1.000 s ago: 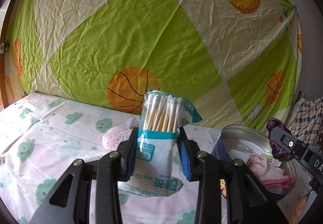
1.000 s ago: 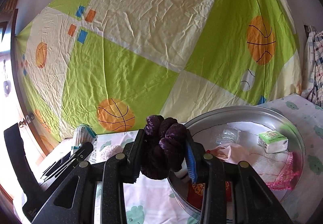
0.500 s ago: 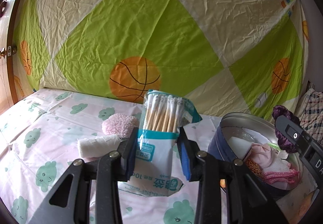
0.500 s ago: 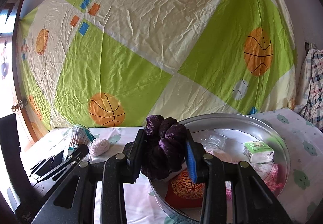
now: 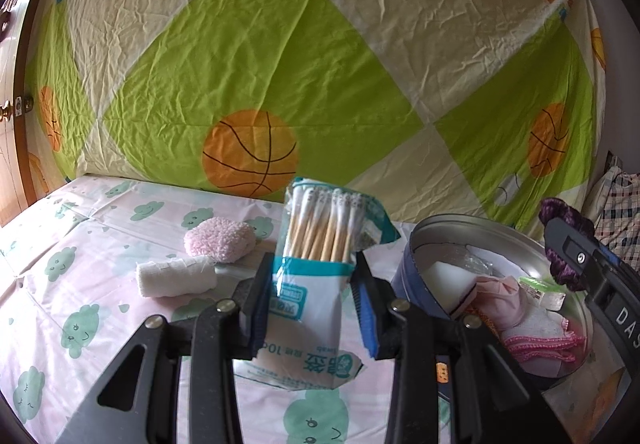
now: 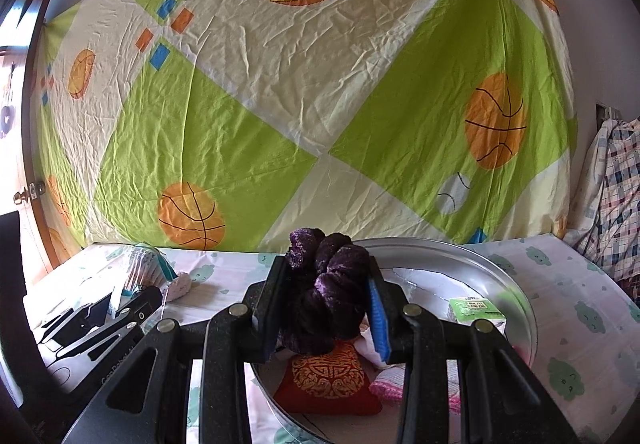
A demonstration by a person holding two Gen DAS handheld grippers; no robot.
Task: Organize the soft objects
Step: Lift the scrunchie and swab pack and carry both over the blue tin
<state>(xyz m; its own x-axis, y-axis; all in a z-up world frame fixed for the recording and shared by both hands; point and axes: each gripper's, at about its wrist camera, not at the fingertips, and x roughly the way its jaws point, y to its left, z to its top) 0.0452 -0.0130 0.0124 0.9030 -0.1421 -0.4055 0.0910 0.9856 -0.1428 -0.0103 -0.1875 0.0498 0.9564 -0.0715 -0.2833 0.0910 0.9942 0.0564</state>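
Purple velvety scrunchie (image 6: pixel 326 296), bunched, pinched in right tool (image 6: pixel 326 308); swab packet (image 5: pixel 316 268) in left tool (image 5: pixel 314 304).

Pack of cotton swabs (image 5: pixel 316 276): white and teal bag, standing upright, wooden sticks with white tips showing at the top, pinched between two black pads above the bed.

Purple velvet scrunchie (image 6: pixel 328 284): dark, puffy, squeezed between two pads over the round metal tin (image 6: pixel 516 296).

In the tin: small green and white tissue pack (image 6: pixel 476 310), red pouch with gold pattern (image 6: pixel 324 376), pink cloth (image 5: pixel 504 296).

On the sheet, left of the tin: fluffy pink puff (image 5: pixel 219 242), and just in front of it a rolled white bandage (image 5: pixel 176 278), lying flat.
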